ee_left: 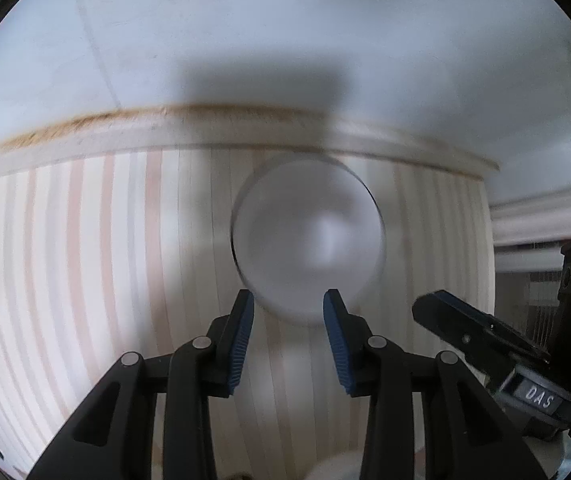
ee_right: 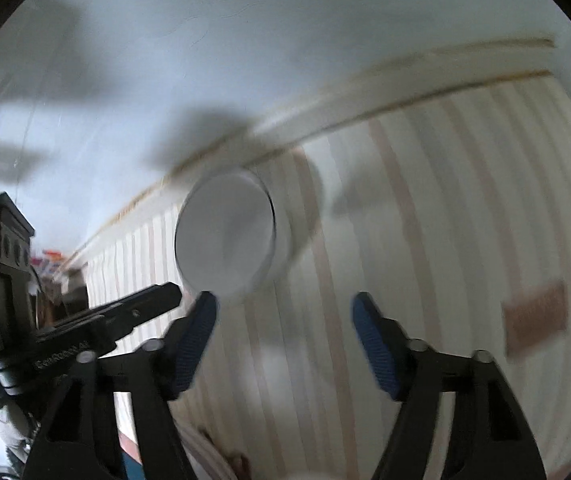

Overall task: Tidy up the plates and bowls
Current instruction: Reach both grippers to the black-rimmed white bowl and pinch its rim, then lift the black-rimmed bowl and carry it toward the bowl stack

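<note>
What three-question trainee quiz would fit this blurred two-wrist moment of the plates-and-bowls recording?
1. True or false: the round white bowl is clamped between the left gripper's blue pads.
2. What does the bowl rest on? A) bare wood B) the pale cloth with pinkish stripes C) a metal rack
3. In the right wrist view, which side of the right gripper shows the other black gripper?

Key: 1 false: the pads stand apart with nothing held; the bowl lies just beyond the tips. 2 B. 3 The picture's left side, low.
</note>
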`<state>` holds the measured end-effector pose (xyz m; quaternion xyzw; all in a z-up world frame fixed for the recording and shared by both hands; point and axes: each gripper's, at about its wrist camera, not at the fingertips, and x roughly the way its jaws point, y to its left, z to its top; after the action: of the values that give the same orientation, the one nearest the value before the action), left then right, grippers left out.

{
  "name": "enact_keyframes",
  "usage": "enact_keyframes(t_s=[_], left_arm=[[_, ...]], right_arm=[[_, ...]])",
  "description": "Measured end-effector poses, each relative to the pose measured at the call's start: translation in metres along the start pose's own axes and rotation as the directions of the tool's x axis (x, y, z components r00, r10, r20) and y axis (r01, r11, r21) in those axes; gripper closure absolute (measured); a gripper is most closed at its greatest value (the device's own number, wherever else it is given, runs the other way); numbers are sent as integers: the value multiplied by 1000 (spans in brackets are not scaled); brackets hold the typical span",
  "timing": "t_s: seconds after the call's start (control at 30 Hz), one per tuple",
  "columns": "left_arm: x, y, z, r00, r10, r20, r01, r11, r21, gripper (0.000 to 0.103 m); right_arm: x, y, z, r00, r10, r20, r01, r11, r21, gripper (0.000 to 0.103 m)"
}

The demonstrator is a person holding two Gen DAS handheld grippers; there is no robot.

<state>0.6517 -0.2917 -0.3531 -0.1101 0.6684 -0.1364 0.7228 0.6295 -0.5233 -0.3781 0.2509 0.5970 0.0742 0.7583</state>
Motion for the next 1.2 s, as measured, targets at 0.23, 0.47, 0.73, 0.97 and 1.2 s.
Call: enact_keyframes(t_s=[0.23, 0.47, 0.73, 0.97, 1.2], left_arm=[[27, 7, 26, 999, 22, -40, -21, 1000, 20, 90], [37, 3, 31, 999, 21, -48, -20, 999, 31, 92], [21, 16, 37, 999, -19, -25, 19, 1000, 3, 88], [14, 30, 41, 996, -69, -47, 67, 997, -45, 88], [3, 40, 43, 999, -28, -17, 27, 998, -52, 69]], right_arm=[[63, 5, 53, 996, -20, -84, 20, 1000, -9, 81], [83, 7, 59, 991, -65, -113, 61, 997, -45, 91], [82, 9, 53, 988, -60, -139, 53, 997, -53, 91], [83, 3, 56, 987, -43, -152, 39, 999, -34, 91], [81, -1, 57, 986, -38, -165, 33, 999, -33, 91]])
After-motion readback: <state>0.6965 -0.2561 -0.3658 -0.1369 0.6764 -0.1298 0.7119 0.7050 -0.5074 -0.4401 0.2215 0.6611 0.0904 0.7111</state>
